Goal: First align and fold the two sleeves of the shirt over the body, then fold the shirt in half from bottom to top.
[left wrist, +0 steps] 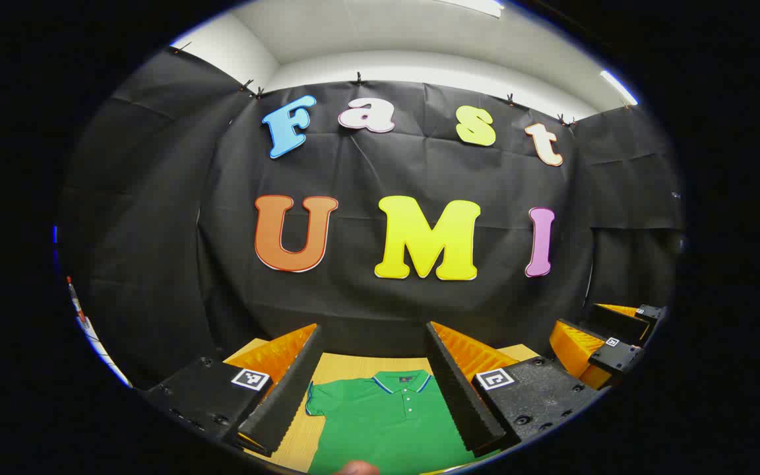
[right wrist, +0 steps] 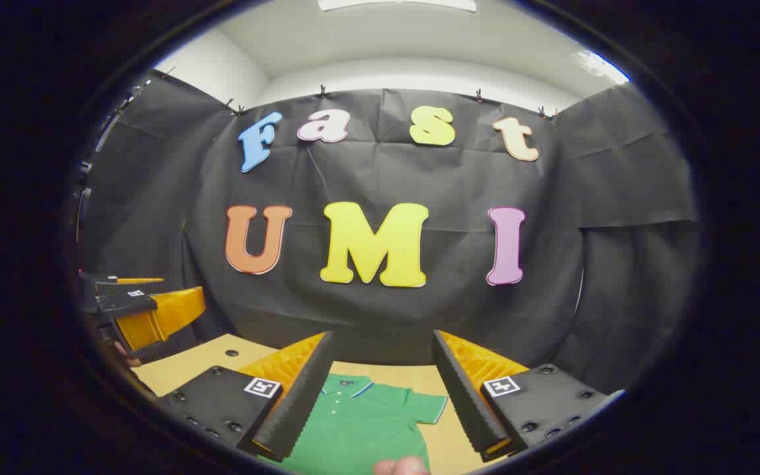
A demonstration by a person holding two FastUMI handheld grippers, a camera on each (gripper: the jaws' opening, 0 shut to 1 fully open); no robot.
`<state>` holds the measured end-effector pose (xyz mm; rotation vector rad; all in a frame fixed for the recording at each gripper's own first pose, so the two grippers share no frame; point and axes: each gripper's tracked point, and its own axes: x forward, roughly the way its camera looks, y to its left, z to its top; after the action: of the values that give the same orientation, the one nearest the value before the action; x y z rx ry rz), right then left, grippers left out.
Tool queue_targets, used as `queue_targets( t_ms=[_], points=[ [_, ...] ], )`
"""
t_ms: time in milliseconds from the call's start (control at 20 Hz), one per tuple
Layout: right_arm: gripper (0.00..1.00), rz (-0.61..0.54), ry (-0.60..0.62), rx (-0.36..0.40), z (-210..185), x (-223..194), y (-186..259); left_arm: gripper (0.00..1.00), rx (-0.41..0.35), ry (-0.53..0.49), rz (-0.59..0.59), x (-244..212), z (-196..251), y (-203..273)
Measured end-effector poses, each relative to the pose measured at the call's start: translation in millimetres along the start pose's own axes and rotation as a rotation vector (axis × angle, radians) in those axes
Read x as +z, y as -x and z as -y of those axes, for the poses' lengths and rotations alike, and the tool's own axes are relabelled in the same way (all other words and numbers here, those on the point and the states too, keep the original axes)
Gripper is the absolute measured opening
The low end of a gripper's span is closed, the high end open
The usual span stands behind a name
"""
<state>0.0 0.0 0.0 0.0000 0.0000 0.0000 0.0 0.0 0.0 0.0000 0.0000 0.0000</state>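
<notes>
Left gripper view: a green short-sleeved polo shirt with a striped collar is seen lying flat on the pale wooden bench, collar toward the black cloth wall. The left gripper is held above it with its fingers spread wide, and nothing is gripped between them. The right gripper is seen off to the side, also parted and empty.

In the right gripper view, the shirt is seen with one short sleeve spread out on the bench. The right gripper is held wide apart over it, and the left gripper is seen well apart at the side.

No fold looks started yet, so the sleeves probably come first.

Things that could go wrong:
- Only the top layer of cloth could be pinched, so the sleeve would slip out when it is lifted.
- The sleeves could be picked up unevenly, so a crooked fold would be made.
- The whole shirt could be dragged across the smooth bench if a sleeve is pulled too hard.
- The cloth could be bunched up if the fingers are pushed down too far from the edge.
</notes>
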Motion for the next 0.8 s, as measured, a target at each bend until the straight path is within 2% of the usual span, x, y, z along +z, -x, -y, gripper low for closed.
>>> queue_targets(
  t_ms=[300,350,400,500,550,650,800],
  points=[
    [0.94,-0.008,-0.003,-0.012,6.9,-1.8,-8.3,0.98,-0.007,-0.006,-0.009,-5.0,5.5,-10.0],
    [0.94,-0.007,-0.002,-0.013,8.0,-0.9,-9.5,1.0,-0.009,-0.004,-0.012,-5.2,7.2,-10.8],
    [0.94,-0.006,0.0,-0.015,9.6,-1.0,-9.9,0.98,-0.011,-0.004,-0.013,-5.5,8.3,-12.1],
    [0.94,-0.005,-0.003,-0.016,12.1,-0.8,-11.6,1.0,-0.013,-0.011,-0.012,-4.8,10.2,-13.9],
    [0.94,-0.006,-0.005,-0.017,13.6,-0.5,-12.7,0.98,-0.014,-0.014,-0.01,-4.0,11.5,-15.1],
    [0.94,-0.007,-0.005,-0.019,17.0,-1.4,-14.4,1.0,-0.018,-0.017,-0.009,-4.6,14.8,-16.2],
    [0.94,-0.009,-0.007,-0.021,20.3,-3.0,-16.1,0.98,-0.018,-0.017,-0.012,-5.0,17.5,-19.3]
  ],
)
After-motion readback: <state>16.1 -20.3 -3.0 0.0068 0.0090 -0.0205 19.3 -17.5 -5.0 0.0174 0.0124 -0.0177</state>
